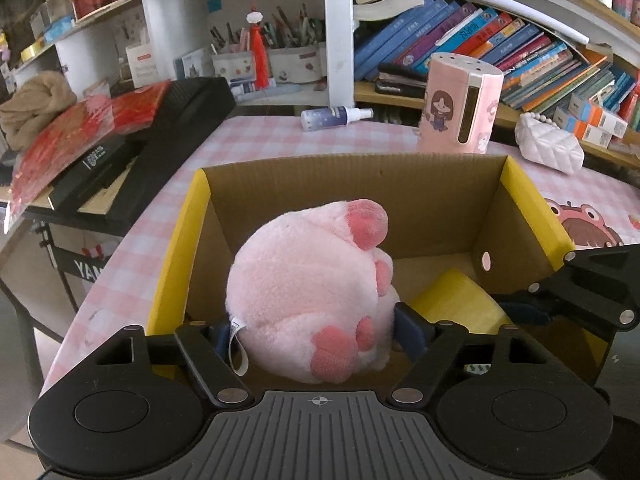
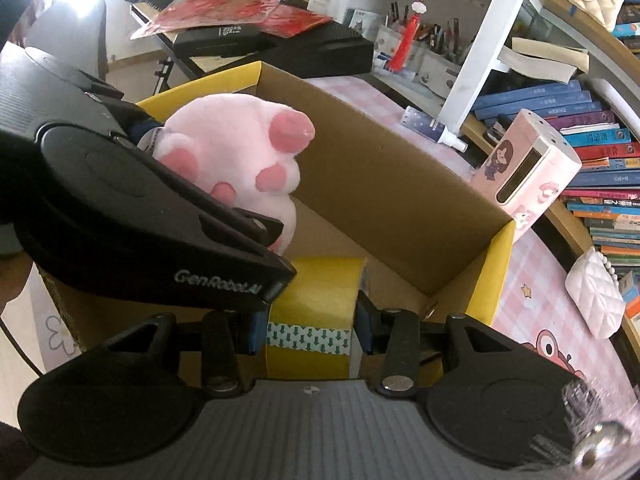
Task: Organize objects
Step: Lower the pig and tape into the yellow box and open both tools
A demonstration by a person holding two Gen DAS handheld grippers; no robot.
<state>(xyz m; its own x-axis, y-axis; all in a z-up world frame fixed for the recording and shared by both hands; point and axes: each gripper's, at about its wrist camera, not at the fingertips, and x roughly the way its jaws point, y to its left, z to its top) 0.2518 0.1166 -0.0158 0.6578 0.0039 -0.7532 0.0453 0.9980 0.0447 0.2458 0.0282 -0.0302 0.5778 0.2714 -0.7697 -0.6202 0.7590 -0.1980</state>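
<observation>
The left gripper (image 1: 316, 334) sits spread around the plush (image 1: 312, 296) in the box (image 1: 524, 200). The right gripper (image 2: 310, 330) pinches the yellow roll (image 2: 316, 300).

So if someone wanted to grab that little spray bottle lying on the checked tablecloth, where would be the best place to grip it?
Probably across its blue barrel, from above. The small blue spray bottle lies on its side behind the cardboard box, so the round body offers two opposite sides to pinch. The white nozzle end looks too narrow and off-balance.
</observation>
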